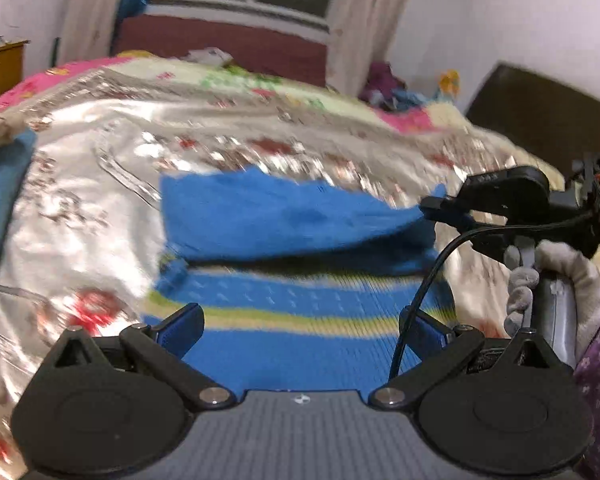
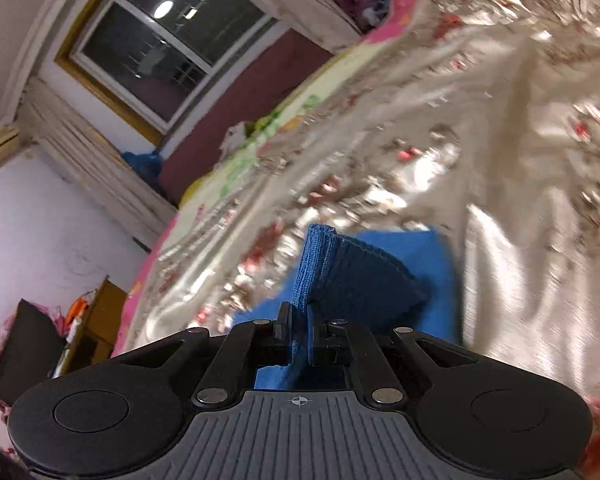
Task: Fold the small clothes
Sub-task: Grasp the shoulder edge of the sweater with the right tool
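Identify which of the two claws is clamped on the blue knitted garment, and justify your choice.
The right claw: its jaws are pinched shut on a raised edge of the blue knitted garment. The left claw is spread wide open above the garment's striped part, gripping nothing.

a home bedroom: bed (image 1: 260,92) with floral quilt, curtained window (image 2: 160,44), wooden headboard (image 1: 540,112).

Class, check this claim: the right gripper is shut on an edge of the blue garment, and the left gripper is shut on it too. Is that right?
Not quite. The left gripper is open, its fingers spread apart over the blue garment, as the left wrist view shows. The right gripper is indeed shut on an edge.
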The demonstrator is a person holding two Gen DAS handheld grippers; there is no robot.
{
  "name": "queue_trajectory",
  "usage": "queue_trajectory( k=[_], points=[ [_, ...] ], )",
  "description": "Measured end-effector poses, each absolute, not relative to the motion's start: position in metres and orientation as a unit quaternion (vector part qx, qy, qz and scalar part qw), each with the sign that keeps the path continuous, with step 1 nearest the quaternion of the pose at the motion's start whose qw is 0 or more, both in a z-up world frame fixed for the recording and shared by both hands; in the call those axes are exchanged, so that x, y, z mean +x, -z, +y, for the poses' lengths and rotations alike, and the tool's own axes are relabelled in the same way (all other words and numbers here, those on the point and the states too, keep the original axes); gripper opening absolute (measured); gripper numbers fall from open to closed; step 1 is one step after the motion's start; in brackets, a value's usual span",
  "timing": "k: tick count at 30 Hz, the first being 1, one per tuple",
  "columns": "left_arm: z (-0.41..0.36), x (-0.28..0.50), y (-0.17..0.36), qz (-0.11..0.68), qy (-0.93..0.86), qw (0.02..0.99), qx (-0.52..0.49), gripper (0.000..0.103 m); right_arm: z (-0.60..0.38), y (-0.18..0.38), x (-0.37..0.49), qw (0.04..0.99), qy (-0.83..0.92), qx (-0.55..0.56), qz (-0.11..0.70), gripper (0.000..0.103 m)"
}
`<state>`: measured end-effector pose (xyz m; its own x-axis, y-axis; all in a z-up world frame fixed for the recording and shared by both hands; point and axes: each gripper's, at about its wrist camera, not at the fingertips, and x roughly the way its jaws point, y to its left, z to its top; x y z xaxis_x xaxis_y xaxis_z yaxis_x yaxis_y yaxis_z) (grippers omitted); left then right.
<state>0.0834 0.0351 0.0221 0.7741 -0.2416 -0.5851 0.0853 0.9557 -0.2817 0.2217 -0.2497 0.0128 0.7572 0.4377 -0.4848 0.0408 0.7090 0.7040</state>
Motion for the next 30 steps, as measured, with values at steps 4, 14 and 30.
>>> queue_trajectory(
  k=[4, 14, 30],
  points=[
    [0.022, 0.078, -0.02, 0.333, 0.093, 0.934, -0.086, 0.103, -0.256, 0.002, 0.212, 0.847, -0.118, 0.386, 0.346, 0.013],
    [0.021, 0.07, -0.028, 0.324, 0.091, 0.937, -0.091, 0.103, -0.253, 0.009, 0.217, 0.828, -0.109, 0.418, 0.358, 0.024],
    [0.061, 0.071, -0.048, 0.344, 0.196, 0.892, -0.217, 0.103, -0.261, 0.012, 0.212, 0.842, -0.079, 0.388, 0.367, 0.037]
  ],
)
